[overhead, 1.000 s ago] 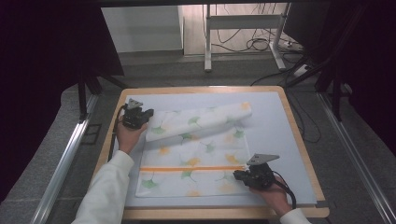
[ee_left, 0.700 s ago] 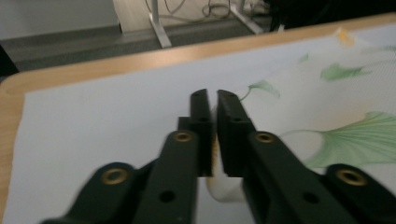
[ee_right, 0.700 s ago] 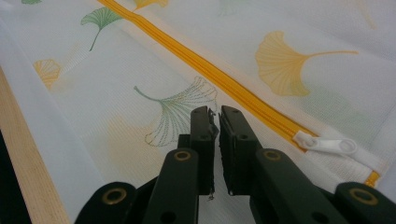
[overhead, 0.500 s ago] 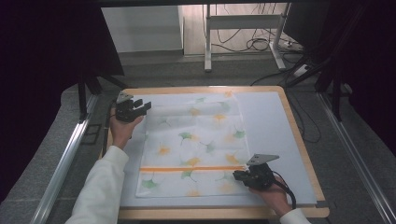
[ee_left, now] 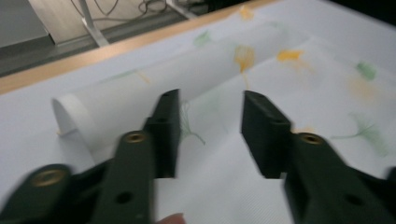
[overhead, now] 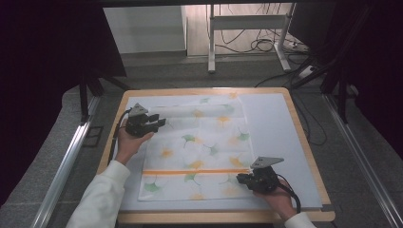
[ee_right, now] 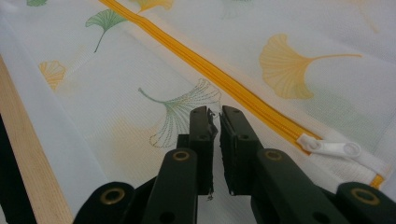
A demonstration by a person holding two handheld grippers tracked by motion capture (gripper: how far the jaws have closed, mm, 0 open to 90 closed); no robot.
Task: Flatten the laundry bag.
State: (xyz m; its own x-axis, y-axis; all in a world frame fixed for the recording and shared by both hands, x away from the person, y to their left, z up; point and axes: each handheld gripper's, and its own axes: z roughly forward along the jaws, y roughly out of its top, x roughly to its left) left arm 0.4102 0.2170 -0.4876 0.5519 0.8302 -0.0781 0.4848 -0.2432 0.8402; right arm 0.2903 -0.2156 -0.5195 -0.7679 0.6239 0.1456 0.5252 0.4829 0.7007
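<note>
A white mesh bag (overhead: 199,147) printed with ginkgo leaves lies spread flat on the white mat (overhead: 275,123). An orange zipper (overhead: 195,171) crosses its near part. My left gripper (overhead: 159,122) hovers at the bag's far left corner, open, with nothing between its jaws (ee_left: 210,126). Just beyond it the bag's far edge curls up in a low roll (ee_left: 88,116). My right gripper (overhead: 240,178) sits at the bag's near right end. It is shut, with the tips (ee_right: 215,116) resting on the mesh just short of the zipper (ee_right: 224,79). The white zipper pull (ee_right: 334,148) lies to their right.
The mat covers a table with a wooden rim (overhead: 304,133). Bare mat stretches to the right of the bag. Behind the table, cables (overhead: 266,45) lie on the floor among metal stand legs (overhead: 211,52).
The folded-over far part of the bag has been spread out flat toward the back. My left gripper let it go and drew back a little. The right gripper has stayed put.
</note>
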